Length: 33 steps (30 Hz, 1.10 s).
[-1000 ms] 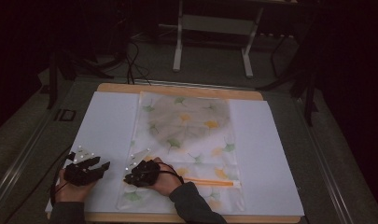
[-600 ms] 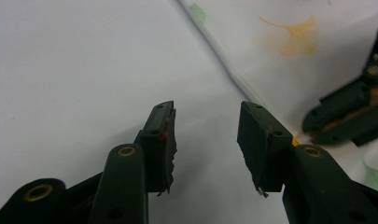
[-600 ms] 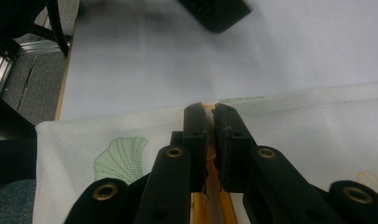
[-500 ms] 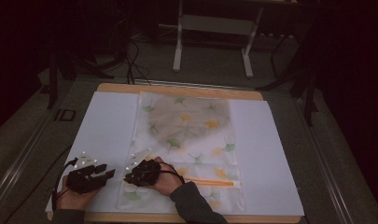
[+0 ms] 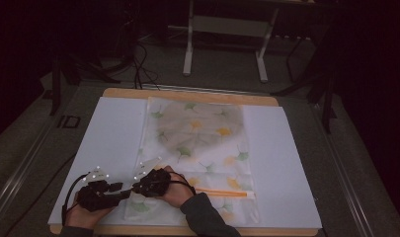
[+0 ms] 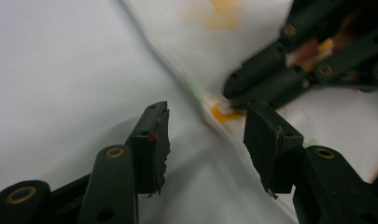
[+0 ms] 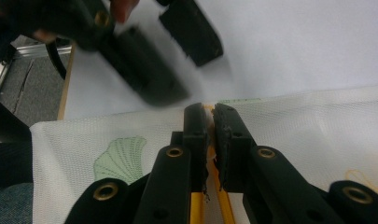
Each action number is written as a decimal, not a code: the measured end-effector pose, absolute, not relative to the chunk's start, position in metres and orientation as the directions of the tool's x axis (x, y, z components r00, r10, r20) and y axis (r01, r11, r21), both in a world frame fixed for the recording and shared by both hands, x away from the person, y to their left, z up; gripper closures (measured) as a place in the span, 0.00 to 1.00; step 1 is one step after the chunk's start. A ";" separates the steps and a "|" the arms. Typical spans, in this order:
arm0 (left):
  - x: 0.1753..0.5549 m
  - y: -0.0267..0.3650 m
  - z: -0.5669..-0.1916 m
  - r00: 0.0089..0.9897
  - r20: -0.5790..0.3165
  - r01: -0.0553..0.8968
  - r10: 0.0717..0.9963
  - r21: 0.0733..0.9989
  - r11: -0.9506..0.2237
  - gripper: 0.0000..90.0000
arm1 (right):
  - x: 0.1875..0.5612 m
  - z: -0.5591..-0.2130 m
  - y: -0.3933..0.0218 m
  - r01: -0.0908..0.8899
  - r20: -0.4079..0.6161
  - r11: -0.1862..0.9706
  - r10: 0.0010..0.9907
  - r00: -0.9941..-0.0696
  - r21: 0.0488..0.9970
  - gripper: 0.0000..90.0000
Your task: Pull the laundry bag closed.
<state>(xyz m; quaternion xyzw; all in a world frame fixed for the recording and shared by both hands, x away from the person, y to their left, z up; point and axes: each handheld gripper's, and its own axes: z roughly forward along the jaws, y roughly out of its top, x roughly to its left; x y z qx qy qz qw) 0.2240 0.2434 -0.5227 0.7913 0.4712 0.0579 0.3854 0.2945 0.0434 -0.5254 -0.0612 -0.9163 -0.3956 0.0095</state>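
Pinching the orange zipper end (image 7: 210, 154) at the near-left edge of the mesh laundry bag (image 5: 197, 143), the right gripper (image 7: 210, 114) is clamped; left gripper (image 6: 205, 128), jaws just widened, holds nothing beside it. Risk: thin mesh slips, or left jaws hit the right. Left gripper view reveals the zipper tab (image 6: 221, 112); high view gives bag layout on white sheet (image 5: 113, 133).
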 end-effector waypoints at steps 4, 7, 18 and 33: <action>0.224 0.239 -0.525 0.561 -0.288 0.710 0.776 0.649 -0.273 0.57 | 0.295 -0.524 0.042 0.121 0.062 0.677 0.110 -0.992 0.726 0.93; 0.225 0.239 -0.526 0.562 -0.300 0.715 0.771 0.646 -0.270 0.57 | 0.295 -0.522 0.041 0.121 0.059 0.674 0.114 -0.992 0.729 0.93; 0.234 0.236 -0.533 0.582 -0.355 0.736 0.732 0.614 -0.287 0.64 | 0.293 -0.519 0.040 0.106 0.050 0.661 0.103 -0.993 0.743 0.93; 0.240 0.232 -0.536 0.620 -0.396 0.733 0.677 0.600 -0.319 0.91 | 0.293 -0.515 0.036 0.095 0.047 0.657 0.091 -0.995 0.748 0.93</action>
